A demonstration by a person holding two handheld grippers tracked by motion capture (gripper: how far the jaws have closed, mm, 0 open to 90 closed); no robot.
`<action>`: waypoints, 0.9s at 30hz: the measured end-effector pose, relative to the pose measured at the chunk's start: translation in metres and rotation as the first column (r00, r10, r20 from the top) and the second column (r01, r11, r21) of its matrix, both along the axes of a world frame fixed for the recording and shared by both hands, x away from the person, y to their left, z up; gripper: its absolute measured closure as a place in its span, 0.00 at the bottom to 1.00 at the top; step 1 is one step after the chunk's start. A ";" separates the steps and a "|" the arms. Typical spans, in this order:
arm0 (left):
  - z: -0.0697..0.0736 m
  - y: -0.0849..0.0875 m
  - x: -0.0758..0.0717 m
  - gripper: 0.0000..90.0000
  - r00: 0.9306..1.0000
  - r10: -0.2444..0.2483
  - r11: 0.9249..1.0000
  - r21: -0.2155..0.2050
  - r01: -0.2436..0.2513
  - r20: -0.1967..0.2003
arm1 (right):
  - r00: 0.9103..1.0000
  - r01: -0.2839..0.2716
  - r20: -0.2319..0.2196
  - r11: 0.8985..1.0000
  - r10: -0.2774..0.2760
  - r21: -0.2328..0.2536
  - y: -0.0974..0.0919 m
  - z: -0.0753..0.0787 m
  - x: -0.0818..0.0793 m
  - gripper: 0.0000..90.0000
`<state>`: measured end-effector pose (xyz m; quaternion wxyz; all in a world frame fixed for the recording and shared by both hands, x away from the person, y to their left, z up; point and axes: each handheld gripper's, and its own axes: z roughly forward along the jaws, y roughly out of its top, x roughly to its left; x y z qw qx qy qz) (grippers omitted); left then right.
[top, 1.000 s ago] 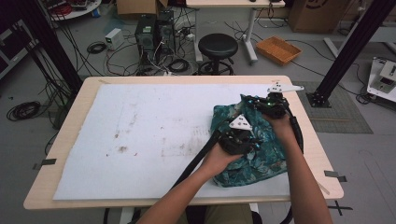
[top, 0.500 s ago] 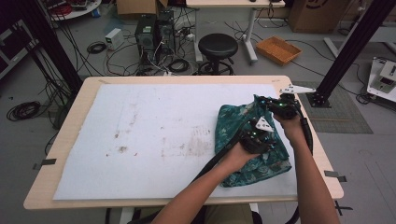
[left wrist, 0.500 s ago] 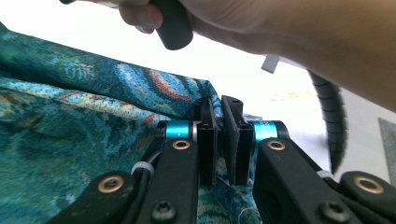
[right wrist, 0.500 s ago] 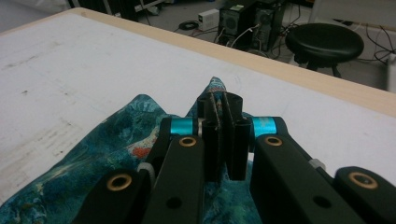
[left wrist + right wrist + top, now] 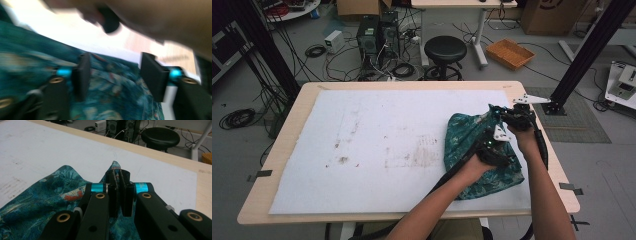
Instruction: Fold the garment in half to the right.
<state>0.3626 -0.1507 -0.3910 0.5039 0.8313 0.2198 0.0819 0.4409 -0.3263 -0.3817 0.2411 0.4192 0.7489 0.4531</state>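
A teal patterned cloth [image 5: 462, 136] lies bunched on the white sheet at the table's right side. My right gripper [image 5: 119, 173] is shut on a raised fold at the cloth's far edge [image 5: 114, 166]; in the high view it sits at the cloth's upper right [image 5: 498, 114]. My left gripper [image 5: 117, 67] hovers just nearer the person over the cloth's middle [image 5: 112, 90]. Its jaws have just been opening and stand apart, with the cloth beneath them and the pads not pressing it. In the high view the left gripper [image 5: 497, 149] is close beside the right one.
The white sheet [image 5: 377, 140] covers most of the wooden table [image 5: 287, 150], bare and lightly stained on its left and middle. The table's right edge [image 5: 557, 165] is close to the cloth. A black stool [image 5: 445, 50], computers and cables stand on the floor behind.
Both hands and the cloth have shifted to the right across the sheet. The cloth now lies closer to the table's right edge.
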 end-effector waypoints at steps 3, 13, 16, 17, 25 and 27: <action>0.008 0.031 0.003 0.34 0.997 0.074 0.995 -0.074 -0.072 0.017 | 1.000 0.009 -0.008 1.000 -0.009 -0.003 0.000 -0.003 -0.001 0.95; -0.011 0.125 0.005 0.31 0.971 0.240 0.962 -0.139 -0.235 0.021 | 0.997 0.070 -0.013 0.998 -0.070 -0.006 0.002 -0.004 -0.002 0.75; -0.020 0.145 0.003 0.31 0.963 0.270 0.954 -0.141 -0.266 0.013 | 0.997 0.083 -0.001 0.997 -0.083 0.007 0.000 -0.001 -0.007 0.70; -0.023 0.151 0.003 0.31 0.960 0.279 0.951 -0.142 -0.275 0.009 | 0.996 0.085 0.006 0.996 -0.085 0.011 -0.001 -0.001 -0.009 0.69; -0.034 0.202 -0.007 0.31 0.938 0.348 0.928 -0.147 -0.342 0.014 | 0.993 0.108 0.049 0.992 -0.111 0.059 -0.013 -0.003 -0.044 0.66; -0.035 0.212 -0.008 0.31 0.934 0.356 0.926 -0.144 -0.350 0.020 | 0.992 0.108 0.053 0.993 -0.110 0.056 -0.017 -0.007 -0.060 0.64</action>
